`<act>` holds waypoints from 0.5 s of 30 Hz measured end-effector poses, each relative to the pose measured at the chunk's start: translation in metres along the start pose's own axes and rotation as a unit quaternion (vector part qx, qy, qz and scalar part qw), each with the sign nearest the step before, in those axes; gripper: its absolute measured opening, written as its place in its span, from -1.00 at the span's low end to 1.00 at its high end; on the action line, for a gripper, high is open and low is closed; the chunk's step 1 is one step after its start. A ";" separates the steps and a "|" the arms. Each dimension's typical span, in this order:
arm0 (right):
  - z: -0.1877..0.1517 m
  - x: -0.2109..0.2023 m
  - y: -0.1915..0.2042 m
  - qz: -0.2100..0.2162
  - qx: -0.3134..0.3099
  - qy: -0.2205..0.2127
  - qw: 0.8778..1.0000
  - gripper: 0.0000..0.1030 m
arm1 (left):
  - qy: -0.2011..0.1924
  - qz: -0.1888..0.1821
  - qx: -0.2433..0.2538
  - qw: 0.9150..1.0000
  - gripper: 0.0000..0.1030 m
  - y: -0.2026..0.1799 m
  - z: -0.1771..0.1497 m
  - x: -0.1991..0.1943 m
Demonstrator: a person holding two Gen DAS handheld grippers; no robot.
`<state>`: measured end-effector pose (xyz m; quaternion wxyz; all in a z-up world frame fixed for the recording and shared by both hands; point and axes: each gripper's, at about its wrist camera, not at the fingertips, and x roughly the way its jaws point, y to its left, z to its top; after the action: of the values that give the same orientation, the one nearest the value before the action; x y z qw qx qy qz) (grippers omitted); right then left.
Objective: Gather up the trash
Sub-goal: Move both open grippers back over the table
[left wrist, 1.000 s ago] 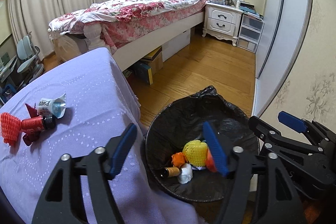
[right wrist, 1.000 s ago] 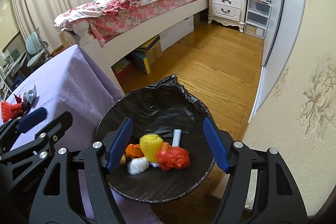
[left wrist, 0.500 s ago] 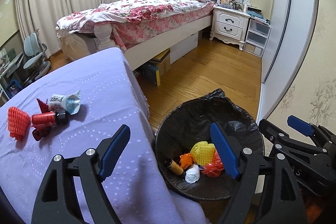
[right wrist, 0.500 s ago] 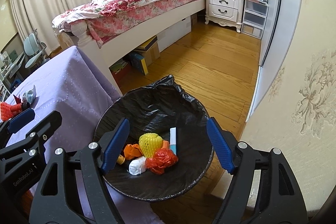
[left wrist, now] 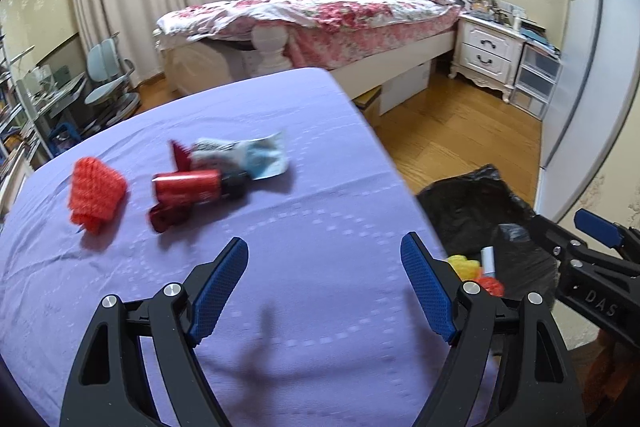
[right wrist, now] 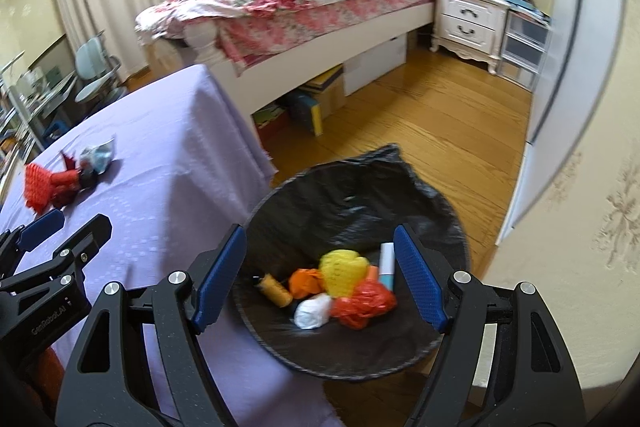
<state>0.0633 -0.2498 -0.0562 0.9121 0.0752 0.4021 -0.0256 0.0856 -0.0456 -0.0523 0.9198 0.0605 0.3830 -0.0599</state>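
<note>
On the purple-covered table [left wrist: 320, 307] lie a red foam net [left wrist: 96, 193], a red can with a black end [left wrist: 192, 187] and a white and blue wrapper [left wrist: 248, 153]. My left gripper [left wrist: 324, 279] is open and empty over the table, short of them. The black-lined trash bin [right wrist: 360, 195] stands on the floor right of the table and holds a yellow net [right wrist: 344, 271], an orange bag [right wrist: 362, 303], white paper and a small bottle. My right gripper [right wrist: 320, 267] is open and empty above the bin.
A bed [left wrist: 340, 11] with a floral cover stands behind the table, with boxes under it. A white nightstand [left wrist: 488, 51] and drawers stand at the far right. A chair and desk [left wrist: 108, 83] are at far left. Wood floor [right wrist: 440, 131] lies beyond the bin.
My left gripper has swung left from above the bin to over the table, toward the red can and wrapper. My right gripper stays open over the bin, shifted slightly.
</note>
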 end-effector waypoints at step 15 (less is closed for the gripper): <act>0.018 0.019 0.116 0.070 -0.098 0.009 0.993 0.44 | 0.022 0.089 -0.077 0.993 0.53 0.110 -0.022 -0.004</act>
<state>0.1018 -0.1376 -0.0448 0.9111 0.0140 0.4043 0.0783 0.0845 0.0665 -0.0579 0.9149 0.0251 0.3994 0.0531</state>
